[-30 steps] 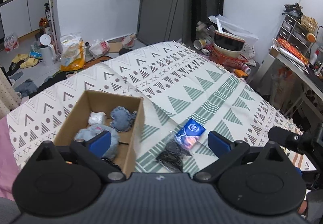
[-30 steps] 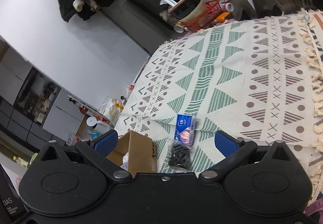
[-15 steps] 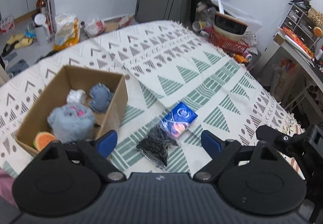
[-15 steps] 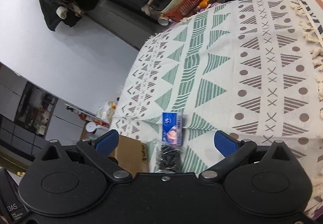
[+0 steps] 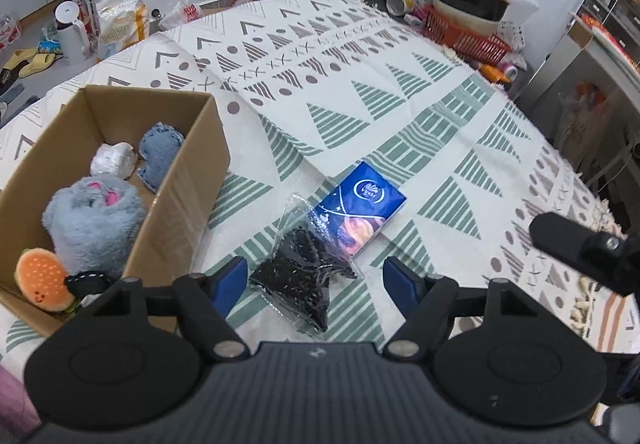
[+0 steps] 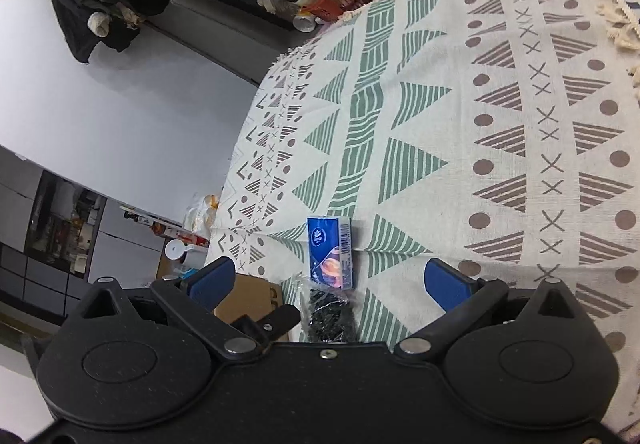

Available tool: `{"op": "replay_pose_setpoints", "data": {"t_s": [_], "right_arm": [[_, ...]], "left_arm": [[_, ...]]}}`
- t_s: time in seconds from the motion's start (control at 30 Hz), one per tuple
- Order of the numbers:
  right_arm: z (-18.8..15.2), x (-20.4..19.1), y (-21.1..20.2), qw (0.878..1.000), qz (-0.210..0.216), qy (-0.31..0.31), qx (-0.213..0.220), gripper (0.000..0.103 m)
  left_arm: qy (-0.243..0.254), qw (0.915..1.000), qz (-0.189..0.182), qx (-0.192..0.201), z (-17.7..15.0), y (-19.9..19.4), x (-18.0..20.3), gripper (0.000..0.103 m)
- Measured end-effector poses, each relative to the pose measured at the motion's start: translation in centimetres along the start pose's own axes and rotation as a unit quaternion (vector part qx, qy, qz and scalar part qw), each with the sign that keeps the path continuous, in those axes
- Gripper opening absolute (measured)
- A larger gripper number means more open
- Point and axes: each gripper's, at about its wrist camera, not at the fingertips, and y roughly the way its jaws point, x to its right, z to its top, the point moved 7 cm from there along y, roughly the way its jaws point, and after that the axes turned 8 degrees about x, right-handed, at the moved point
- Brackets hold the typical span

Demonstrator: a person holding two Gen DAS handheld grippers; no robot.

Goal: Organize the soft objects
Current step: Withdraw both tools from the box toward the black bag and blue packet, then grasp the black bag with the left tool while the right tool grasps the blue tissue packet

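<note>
A patterned cloth [image 5: 400, 92] of green triangles and brown marks is seen spread over the whole work surface in both views. On it, at the left of the left wrist view, an open cardboard box [image 5: 188, 180] is stood; only a corner of that box [image 6: 248, 300] is visible from the right wrist. The box contents are shown by the left wrist view alone: a grey plush toy [image 5: 94, 224], a blue denim heart [image 5: 160, 156], a small white bundle [image 5: 112, 160] and an orange burger toy [image 5: 40, 280], all inside. Just beside the box, on the cloth, a clear bag of black material [image 5: 300, 268] is laid, its upper edge overlapping a blue tissue pack [image 5: 360, 212]. Both items are also recorded from the right wrist, the tissue pack [image 6: 330, 252] beyond the bag [image 6: 330, 316].

The left gripper [image 5: 316, 280] is held with its jaws spread wide, nothing between them, the black bag lying below and between the blue pads. The right gripper [image 6: 328, 280] is likewise spread apart and empty, and part of it is seen at the right edge of the left wrist view.

Against the frame of a second ago, the left gripper is found closer to the bag and pack, and the burger toy, then hidden, is now exposed
</note>
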Motion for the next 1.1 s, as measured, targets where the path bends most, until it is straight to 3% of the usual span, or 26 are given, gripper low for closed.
{"op": "replay_pose_setpoints", "data": {"t_s": [0.57, 0.7, 0.77, 0.93, 1.1], "right_arm": [[-0.9, 1.3, 5.6, 0.999, -0.029, 0.024, -0.036, 0.102], [-1.5, 1.3, 6.9, 0.998, -0.039, 0.014, -0.043, 0.095], [-1.7, 1.3, 7.6, 0.998, -0.037, 0.014, -0.048, 0.084], [-2.1, 0.9, 9.3, 0.998, -0.031, 0.009, -0.052, 0.074], [-2.7, 0.7, 11.1, 0.998, -0.031, 0.009, -0.062, 0.067]], "left_arm": [[0.136, 0.9903, 0.02, -0.023, -2.7, 6.2, 0.9, 0.074], [0.124, 0.9916, 0.021, -0.029, -2.7, 7.5, 0.2, 0.074], [0.111, 0.9931, 0.015, -0.033, -2.6, 7.8, -0.1, 0.073], [0.082, 0.996, -0.004, -0.036, -1.8, 7.4, -0.3, 0.054], [0.048, 0.9969, -0.025, -0.058, -1.2, 7.5, -0.5, 0.049]]}}
